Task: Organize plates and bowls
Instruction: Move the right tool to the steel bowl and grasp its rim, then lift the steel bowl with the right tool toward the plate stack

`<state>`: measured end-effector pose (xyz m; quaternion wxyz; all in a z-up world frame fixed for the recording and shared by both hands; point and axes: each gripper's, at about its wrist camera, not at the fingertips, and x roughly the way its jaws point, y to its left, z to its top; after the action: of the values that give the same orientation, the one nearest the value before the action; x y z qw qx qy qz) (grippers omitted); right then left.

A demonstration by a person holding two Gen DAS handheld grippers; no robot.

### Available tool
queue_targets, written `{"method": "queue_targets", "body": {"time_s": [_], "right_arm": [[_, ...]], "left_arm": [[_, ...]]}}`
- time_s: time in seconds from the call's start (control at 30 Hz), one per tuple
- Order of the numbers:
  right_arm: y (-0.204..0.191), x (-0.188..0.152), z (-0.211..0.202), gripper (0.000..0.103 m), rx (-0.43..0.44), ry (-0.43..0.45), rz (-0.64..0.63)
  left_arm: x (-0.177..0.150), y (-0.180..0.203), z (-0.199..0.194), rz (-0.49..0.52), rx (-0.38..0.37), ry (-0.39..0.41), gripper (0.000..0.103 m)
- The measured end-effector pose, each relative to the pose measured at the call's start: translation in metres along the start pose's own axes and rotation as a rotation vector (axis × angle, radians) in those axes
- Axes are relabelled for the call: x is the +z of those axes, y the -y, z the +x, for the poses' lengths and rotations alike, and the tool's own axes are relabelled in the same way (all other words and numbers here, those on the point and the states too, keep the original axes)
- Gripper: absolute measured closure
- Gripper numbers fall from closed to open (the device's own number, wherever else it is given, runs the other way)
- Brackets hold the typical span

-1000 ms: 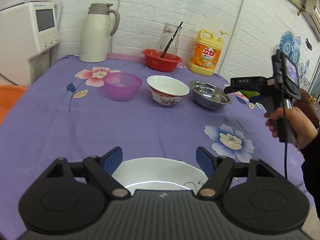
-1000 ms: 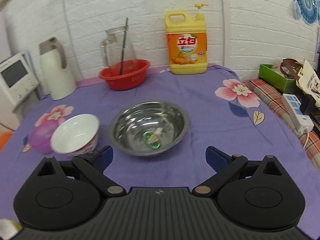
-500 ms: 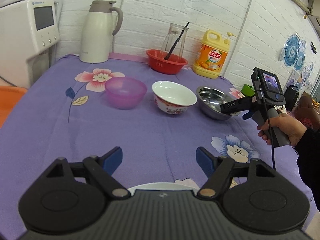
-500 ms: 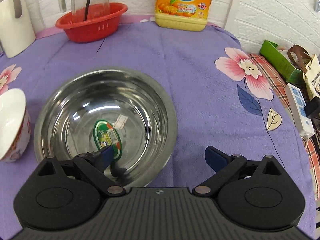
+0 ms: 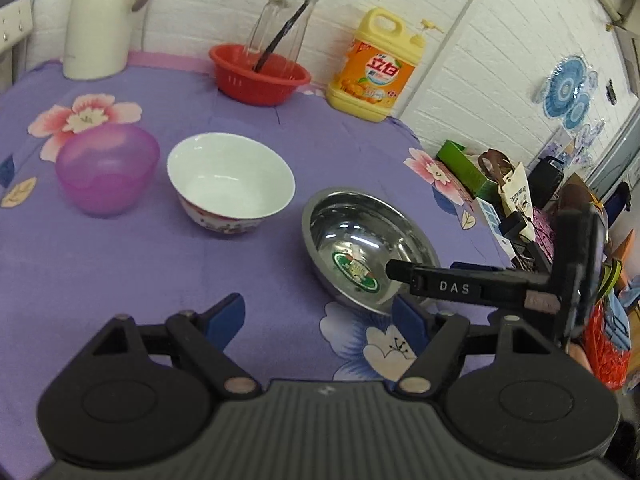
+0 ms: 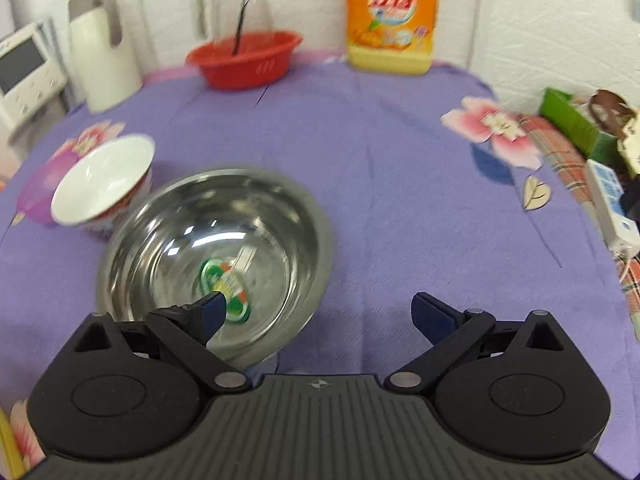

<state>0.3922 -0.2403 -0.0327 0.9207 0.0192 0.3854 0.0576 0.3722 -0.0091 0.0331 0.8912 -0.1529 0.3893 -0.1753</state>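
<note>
A steel bowl (image 6: pixel 216 248) with a green sticker inside sits on the purple flowered cloth; it also shows in the left wrist view (image 5: pixel 368 252). My right gripper (image 6: pixel 320 312) is open, its left finger (image 6: pixel 212 312) inside the bowl and its right finger outside, straddling the near rim. The bowl looks tilted and blurred. A white bowl (image 5: pixel 230 182) and a purple plastic bowl (image 5: pixel 106 168) stand to its left. My left gripper (image 5: pixel 320 316) is open and empty, above the cloth in front of the bowls. The right gripper (image 5: pixel 404 272) reaches in from the right there.
A red basket (image 5: pixel 260 80) with a glass jug, a yellow detergent bottle (image 5: pixel 376 68) and a white thermos (image 5: pixel 100 20) line the back wall. Boxes, bags and a power strip (image 6: pixel 608 200) crowd the right side beyond the table edge.
My right gripper has come down so its fingers straddle the steel bowl's rim, and the bowl has tipped. My left gripper has moved forward and right; the white plate beneath it is out of view.
</note>
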Motion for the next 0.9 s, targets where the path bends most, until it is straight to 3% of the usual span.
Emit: {"method": "queue_targets", "body": {"time_s": [0.27,0.53,0.6,0.7,0.9], "right_arm": [[0.0,-0.006,0.025,0.0,-0.004,0.053,0.018],[-0.001,-0.01,0.026,0.0,-0.017,0.074,-0.036],[-0.003,-0.011,0.025,0.0,-0.014,0.081,-0.037],[-0.007,-0.013,0.022,0.0,0.022,0.099,-0.065],[-0.02,-0.017,0.01,0.004,0.101,0.116,-0.096]], "left_arm": [[0.015,-0.001,0.063,-0.06,0.054,-0.07,0.03],[0.026,0.014,0.099,0.018,0.099,-0.067,0.037],[0.025,0.02,0.102,0.047,0.094,-0.063,0.054],[0.023,0.023,0.104,0.069,0.065,-0.063,0.07],[0.014,0.026,0.088,0.074,0.037,-0.063,0.076]]}}
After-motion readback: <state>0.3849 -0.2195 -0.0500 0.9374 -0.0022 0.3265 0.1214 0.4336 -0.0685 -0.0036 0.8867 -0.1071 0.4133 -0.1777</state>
